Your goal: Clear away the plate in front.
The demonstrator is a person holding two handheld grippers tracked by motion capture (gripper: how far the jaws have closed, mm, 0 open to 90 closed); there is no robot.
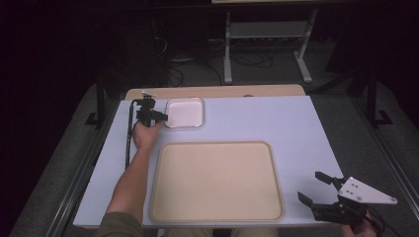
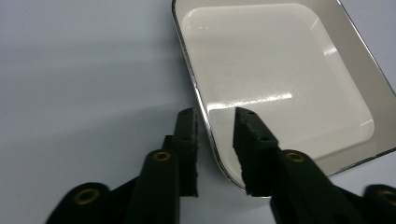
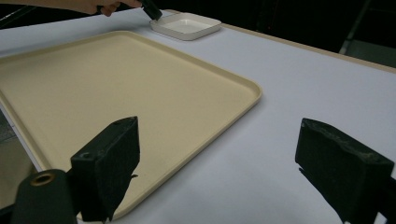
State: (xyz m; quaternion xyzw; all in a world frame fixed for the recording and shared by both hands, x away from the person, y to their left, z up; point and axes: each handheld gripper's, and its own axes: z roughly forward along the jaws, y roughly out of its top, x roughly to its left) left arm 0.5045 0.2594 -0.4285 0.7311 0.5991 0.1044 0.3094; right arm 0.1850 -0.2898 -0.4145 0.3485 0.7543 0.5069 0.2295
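I've got the left gripper (image 2: pixel 215 140) astride the near rim of the white dish (image 2: pixel 280 84), beyond the beige tray (image 1: pixel 216 181); jaws apart, not yet pinching. Next: close fully, then lift. Right gripper (image 3: pixel 224 172) gapes idle beside the tray.

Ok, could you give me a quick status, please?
Left gripper straddling white dish rim, not clamped. Right gripper open, idle beside beige tray. Nothing in the way.

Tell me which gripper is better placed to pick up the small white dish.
Left. The left gripper already straddles the rim of the small white dish, one jaw outside, one inside, not yet pressing. The right gripper hangs open at the table's near right corner, beyond the beige tray.
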